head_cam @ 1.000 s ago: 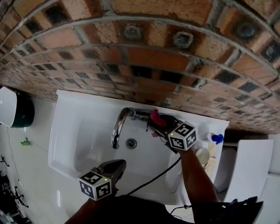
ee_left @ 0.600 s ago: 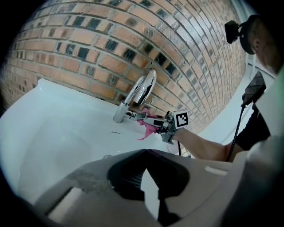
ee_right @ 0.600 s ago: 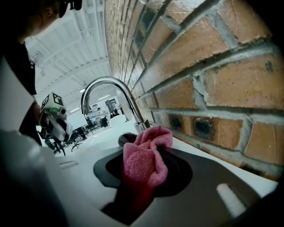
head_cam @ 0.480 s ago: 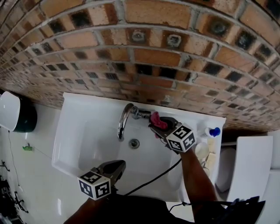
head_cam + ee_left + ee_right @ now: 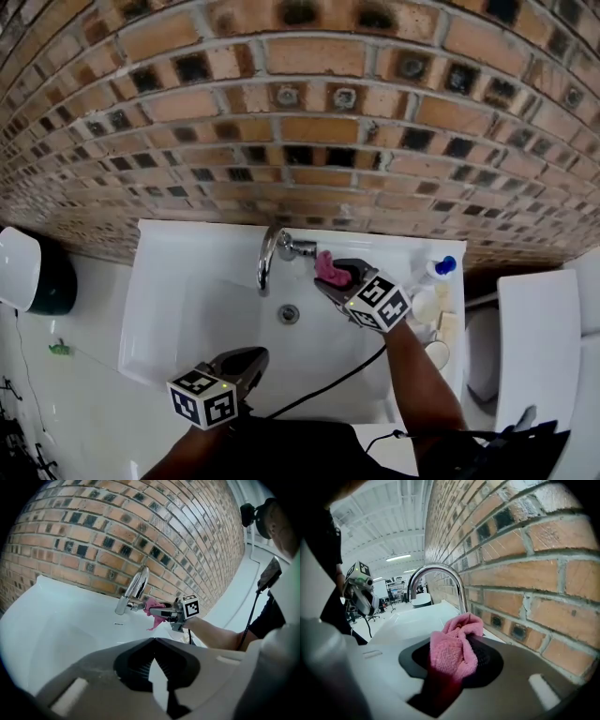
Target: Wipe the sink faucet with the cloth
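Right gripper [image 5: 339, 277] jaws pinch a crumpled pink cloth [image 5: 327, 267] just beside the curved chrome faucet [image 5: 270, 251]; left gripper [image 5: 246, 361] jaws are pressed together at the white sink's [image 5: 187, 281] front edge.

Left hand-held gripper [image 5: 153, 641]: filled the lower foreground; its grey jaws met at the tips, with nothing between them.
Sink [image 5: 56, 620]: white basin, lay beyond those jaws and below the wall.
Faucet [image 5: 137, 587]: chrome and arched, stood at the sink's far edge.
Right hand-held gripper [image 5: 158, 612]: reached in from the right, jaws closed on the cloth; its marker cube sat at the forearm end.
Cloth [image 5: 151, 606]: pink and bunched, just beside the faucet's base; contact could not be told; one corner hung down.
Forearm [image 5: 213, 633]: bare, extended rightward behind that gripper.
Brick wall [image 5: 93, 527]: red-brown, rose behind the sink.
Cable [image 5: 251, 616]: dark, ran down the right side.
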Demonstrator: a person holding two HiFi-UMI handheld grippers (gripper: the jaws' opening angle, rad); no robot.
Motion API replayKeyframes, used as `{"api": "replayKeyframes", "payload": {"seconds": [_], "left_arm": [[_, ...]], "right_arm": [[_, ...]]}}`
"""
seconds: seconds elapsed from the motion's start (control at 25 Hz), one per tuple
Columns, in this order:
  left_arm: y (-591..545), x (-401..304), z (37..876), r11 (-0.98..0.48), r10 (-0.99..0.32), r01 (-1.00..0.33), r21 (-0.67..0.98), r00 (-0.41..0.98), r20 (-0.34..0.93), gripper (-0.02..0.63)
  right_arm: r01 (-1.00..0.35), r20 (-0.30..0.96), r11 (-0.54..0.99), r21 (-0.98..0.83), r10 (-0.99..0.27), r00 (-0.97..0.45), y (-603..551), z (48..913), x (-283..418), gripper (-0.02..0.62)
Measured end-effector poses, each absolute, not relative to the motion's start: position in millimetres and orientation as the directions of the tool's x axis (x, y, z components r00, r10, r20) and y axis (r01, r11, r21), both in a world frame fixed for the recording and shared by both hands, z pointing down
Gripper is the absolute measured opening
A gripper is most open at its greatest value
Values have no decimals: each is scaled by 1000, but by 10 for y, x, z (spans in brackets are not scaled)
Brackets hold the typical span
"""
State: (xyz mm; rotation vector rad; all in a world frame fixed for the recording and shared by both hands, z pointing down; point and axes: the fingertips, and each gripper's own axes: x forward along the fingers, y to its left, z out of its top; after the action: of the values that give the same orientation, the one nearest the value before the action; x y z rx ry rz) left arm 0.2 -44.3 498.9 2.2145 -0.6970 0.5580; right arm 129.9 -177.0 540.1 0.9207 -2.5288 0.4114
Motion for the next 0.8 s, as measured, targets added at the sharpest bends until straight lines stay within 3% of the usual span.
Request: {"api": "replayKeyframes", "payload": {"seconds": [0.2,0.52,0.8], "left_arm": [[-474,-127,4951,-616,-270,-583,529,788,553,3],[-617,-245,4874,-672,-193,-492,553,837,511,3],[-707,-380,4970,-690,-127,-455,563,842,524,3]], "right_arm": [[-700,514,710,-80,-572,-639,-1630,5369,1202,127],[-768,460,606,-208,-632,-623,-1404,5394,879,127],[-747,231,343,-569,-805,-546,-1662,5395,722,127]]}}
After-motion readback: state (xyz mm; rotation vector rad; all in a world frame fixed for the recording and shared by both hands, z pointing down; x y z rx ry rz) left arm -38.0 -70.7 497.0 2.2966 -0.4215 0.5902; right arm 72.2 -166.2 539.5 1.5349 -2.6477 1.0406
